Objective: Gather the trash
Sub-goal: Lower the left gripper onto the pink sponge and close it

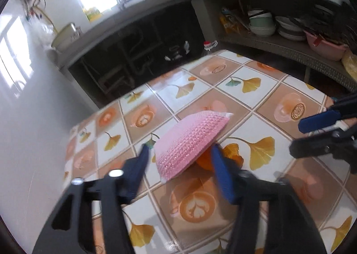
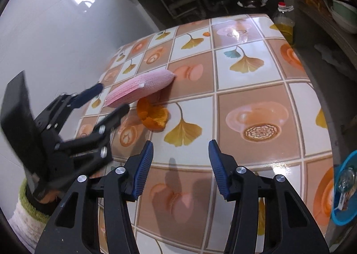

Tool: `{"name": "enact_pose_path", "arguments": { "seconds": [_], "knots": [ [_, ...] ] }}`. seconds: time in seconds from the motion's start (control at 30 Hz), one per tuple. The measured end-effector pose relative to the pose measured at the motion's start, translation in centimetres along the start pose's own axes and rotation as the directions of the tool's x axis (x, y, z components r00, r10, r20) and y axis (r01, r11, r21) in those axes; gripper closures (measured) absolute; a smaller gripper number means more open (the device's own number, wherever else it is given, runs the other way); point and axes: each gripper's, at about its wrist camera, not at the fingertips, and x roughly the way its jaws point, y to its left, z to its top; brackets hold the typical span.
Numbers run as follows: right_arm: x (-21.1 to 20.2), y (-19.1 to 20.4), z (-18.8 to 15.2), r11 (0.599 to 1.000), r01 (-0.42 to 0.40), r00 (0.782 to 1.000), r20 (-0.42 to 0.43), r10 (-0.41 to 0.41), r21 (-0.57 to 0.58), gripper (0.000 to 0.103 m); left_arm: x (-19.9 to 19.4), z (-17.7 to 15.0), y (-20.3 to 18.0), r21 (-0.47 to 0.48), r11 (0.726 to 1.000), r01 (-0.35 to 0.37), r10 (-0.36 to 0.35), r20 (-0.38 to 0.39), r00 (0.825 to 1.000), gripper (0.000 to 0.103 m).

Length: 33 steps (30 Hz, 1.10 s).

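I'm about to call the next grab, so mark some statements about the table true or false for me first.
1. The pink pad sits between the fingers of the left gripper. True.
2. The right gripper holds the orange peel. False: its jaws are apart with nothing between them, and the peel lies on the table ahead of it.
3. The orange peel lies against the pink pad, partly under its edge. True.
4. The table is bare wood. False: it has a glossy cover printed with yellow leaves and coffee cups.
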Motion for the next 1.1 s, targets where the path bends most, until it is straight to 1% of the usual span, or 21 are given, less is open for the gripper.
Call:
{"name": "enact_pose_path", "arguments": {
  "seconds": [0.03, 0.1, 0.13, 0.17, 0.23, 0.33, 0.4, 0.43, 0.5, 0.53, 0.57, 0.63, 0.7, 0.73, 0.8, 0.87, 0.9, 0.93, 1.0, 1.07, 1.1],
  "knots": [
    [0.0, 0.0, 0.0, 1.000, -0.001, 1.000, 0.001, 0.001, -0.002, 0.054, 0.2, 0.1, 0.7, -0.044, 0.998, 0.035, -0.036, -0.009, 0.999, 0.065],
    [-0.1, 0.1, -0.1, 1.000, -0.006, 1.000, 0.002, 0.006, -0.006, 0.054, 0.3, -0.2, 2.2, -0.151, 0.985, 0.086, -0.089, -0.014, 0.996, 0.072],
    [-0.1, 0.1, -0.2, 1.000, -0.008, 1.000, 0.002, 0.008, -0.008, 0.054, 0.4, -0.4, 3.2, -0.218, 0.969, 0.114, -0.120, -0.016, 0.993, 0.078],
    [-0.1, 0.1, -0.2, 1.000, -0.010, 1.000, 0.001, 0.010, -0.008, 0.054, 0.5, -0.6, 4.2, -0.282, 0.950, 0.136, -0.148, -0.019, 0.989, 0.080],
    [-0.2, 0.2, -0.3, 1.000, -0.017, 1.000, 0.000, 0.017, -0.005, 0.055, 0.7, -1.2, 5.8, -0.392, 0.905, 0.166, -0.189, -0.021, 0.982, 0.088],
    [-0.5, 0.3, -0.4, 1.000, -0.024, 1.000, 0.003, 0.024, -0.008, 0.055, 0.3, -3.3, 8.6, -0.570, 0.792, 0.218, -0.264, 0.002, 0.965, 0.095],
    [-0.7, 0.5, -0.3, 0.999, -0.024, 1.000, 0.006, 0.024, -0.021, 0.055, -0.5, -4.5, 9.3, -0.633, 0.735, 0.244, -0.295, 0.025, 0.955, 0.098],
    [-0.6, 0.6, -0.2, 0.999, -0.025, 1.000, 0.006, 0.025, -0.025, 0.055, -1.1, -5.7, 9.8, -0.681, 0.686, 0.256, -0.310, 0.045, 0.950, 0.098],
    [-0.6, 0.9, -0.1, 0.999, -0.035, 0.999, 0.003, 0.035, -0.035, 0.055, -2.1, -7.6, 10.3, -0.744, 0.606, 0.283, -0.334, 0.085, 0.939, 0.100],
    [-0.6, 1.1, -0.1, 0.999, -0.036, 0.999, 0.002, 0.036, -0.041, 0.054, -2.8, -8.6, 10.5, -0.774, 0.558, 0.298, -0.347, 0.108, 0.932, 0.100],
    [-0.5, 1.5, 0.0, 0.998, -0.036, 0.999, 0.000, 0.036, -0.057, 0.054, -3.5, -9.5, 10.4, -0.793, 0.521, 0.314, -0.359, 0.130, 0.924, 0.100],
    [-0.3, 2.2, 0.1, 0.996, -0.037, 0.999, -0.006, 0.037, -0.083, 0.054, -4.7, -11.0, 9.9, -0.814, 0.479, 0.329, -0.367, 0.155, 0.917, 0.100],
    [0.1, 2.9, 0.2, 0.993, -0.033, 0.999, -0.011, 0.032, -0.114, 0.054, -5.8, -11.8, 9.3, -0.814, 0.472, 0.339, -0.371, 0.165, 0.914, 0.100],
    [0.5, 3.4, 0.4, 0.990, -0.026, 1.000, -0.013, 0.025, -0.137, 0.054, -6.3, -12.1, 8.8, -0.808, 0.480, 0.341, -0.372, 0.165, 0.914, 0.100],
    [1.0, 4.1, 0.5, 0.986, -0.010, 1.000, -0.013, 0.008, -0.168, 0.054, -7.0, -12.2, 8.4, -0.795, 0.507, 0.333, -0.358, 0.157, 0.921, 0.100],
    [1.8, 4.9, 0.9, 0.978, 0.011, 1.000, -0.013, -0.014, -0.207, 0.054, -7.2, -11.9, 8.3, -0.779, 0.539, 0.321, -0.345, 0.143, 0.928, 0.097],
    [2.2, 5.3, 1.0, 0.974, 0.025, 1.000, -0.011, -0.028, -0.225, 0.054, -7.0, -11.4, 8.4, -0.775, 0.549, 0.312, -0.347, 0.128, 0.929, 0.085],
    [2.5, 5.6, 1.1, 0.969, 0.039, 0.999, -0.009, -0.042, -0.243, 0.055, -6.6, -11.0, 8.7, -0.775, 0.554, 0.304, -0.352, 0.112, 0.929, 0.064],
    [3.1, 6.2, 1.3, 0.962, 0.053, 0.998, -0.005, -0.056, -0.268, 0.055, -6.2, -10.0, 9.4, -0.769, 0.571, 0.289, -0.334, 0.104, 0.937, 0.045],
    [3.5, 6.4, 1.4, 0.956, 0.071, 0.997, 0.003, -0.073, -0.285, 0.055, -5.2, -8.5, 10.2, -0.749, 0.613, 0.252, -0.294, 0.080, 0.952, 0.035],
    [3.7, 6.4, 1.3, 0.953, 0.075, 0.997, 0.006, -0.077, -0.292, 0.056, -4.5, -7.9, 10.6, -0.741, 0.627, 0.239, -0.285, 0.067, 0.956, 0.026]
  ]
}}
